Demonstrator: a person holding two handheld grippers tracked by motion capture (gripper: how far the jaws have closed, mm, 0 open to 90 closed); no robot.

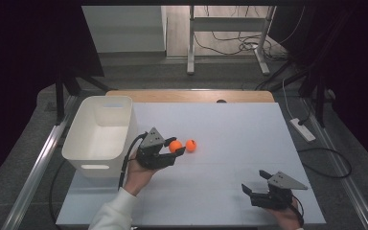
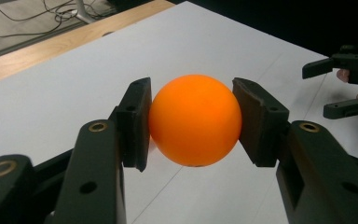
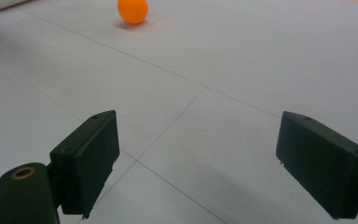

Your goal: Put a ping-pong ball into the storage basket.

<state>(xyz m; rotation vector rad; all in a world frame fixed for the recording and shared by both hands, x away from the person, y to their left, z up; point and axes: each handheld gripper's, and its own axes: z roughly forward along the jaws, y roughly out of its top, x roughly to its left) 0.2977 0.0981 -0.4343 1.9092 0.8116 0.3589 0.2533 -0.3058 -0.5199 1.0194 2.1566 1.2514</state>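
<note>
Standing at the left edge of the white table (image 1: 230,124), one unmarked white bin (image 1: 100,136); no writing legible anywhere. Clamping one orange ball (image 2: 195,120) between both pads just above the tabletop, beside the bin: left gripper (image 1: 172,149). Resting near the front right corner, jaws wide apart and empty: right gripper (image 1: 255,184). Lying loose close by, second orange ball (image 1: 190,145); two balls in all.
</note>
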